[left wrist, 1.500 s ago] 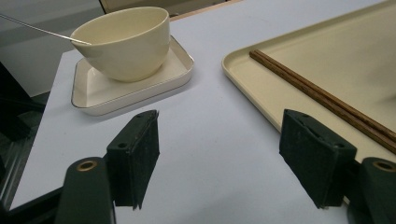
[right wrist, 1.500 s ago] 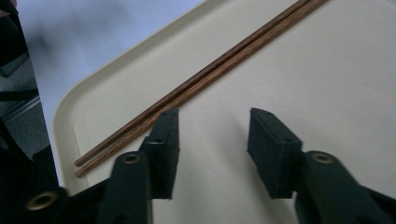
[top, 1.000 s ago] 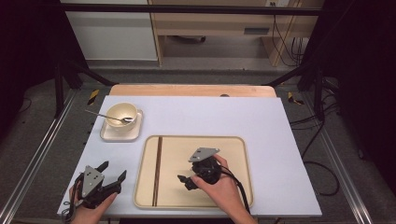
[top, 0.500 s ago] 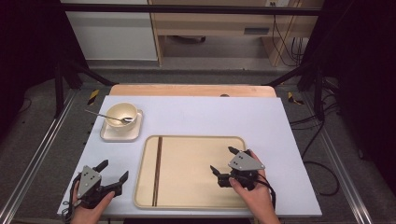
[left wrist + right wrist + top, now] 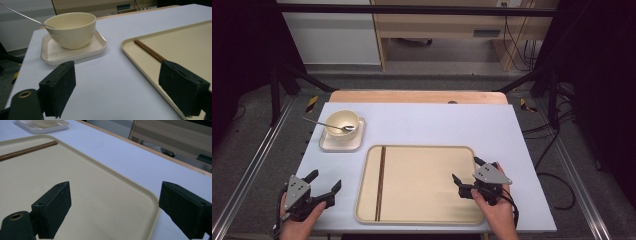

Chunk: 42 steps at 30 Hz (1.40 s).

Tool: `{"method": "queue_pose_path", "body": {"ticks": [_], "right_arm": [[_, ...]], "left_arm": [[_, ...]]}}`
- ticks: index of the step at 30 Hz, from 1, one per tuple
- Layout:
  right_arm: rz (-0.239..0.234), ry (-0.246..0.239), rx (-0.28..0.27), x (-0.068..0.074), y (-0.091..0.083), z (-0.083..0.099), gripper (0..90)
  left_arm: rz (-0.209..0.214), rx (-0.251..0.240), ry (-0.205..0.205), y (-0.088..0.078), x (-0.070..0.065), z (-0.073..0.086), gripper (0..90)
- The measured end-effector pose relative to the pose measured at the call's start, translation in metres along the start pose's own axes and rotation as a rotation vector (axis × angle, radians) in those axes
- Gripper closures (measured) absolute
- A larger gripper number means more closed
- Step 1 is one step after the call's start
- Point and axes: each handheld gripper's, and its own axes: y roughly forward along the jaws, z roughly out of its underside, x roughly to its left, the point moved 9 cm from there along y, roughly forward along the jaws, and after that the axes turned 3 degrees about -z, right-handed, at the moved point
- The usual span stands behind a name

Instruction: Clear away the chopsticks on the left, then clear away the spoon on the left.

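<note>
A cream tray lies at the front middle of the white table, with a pair of brown chopsticks along its left side. Back left, a cream bowl holding a metal spoon stands on a small square plate. My left gripper rests left of the tray, aimed at the bowl and chopsticks. My right gripper hovers over the tray's right edge. Both have just been opening their jaws and stand open with nothing between them.
A wooden strip runs along the table's far edge. Black frame posts stand at the back left and right. Cables lie on the floor to the right. Bare tabletop stretches behind the tray.
My right gripper has moved from the middle of the tray to its right edge. The left hand has stayed in place beside the tray.
</note>
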Motion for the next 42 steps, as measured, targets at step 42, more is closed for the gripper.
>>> {"method": "queue_pose_path", "body": {"ticks": [42], "right_arm": [[0.076, -0.033, 0.029, -0.003, 0.0, 0.008, 12.1]], "left_arm": [[-0.192, 0.133, -0.046, 0.101, 0.106, -0.051, 30.0]]}}
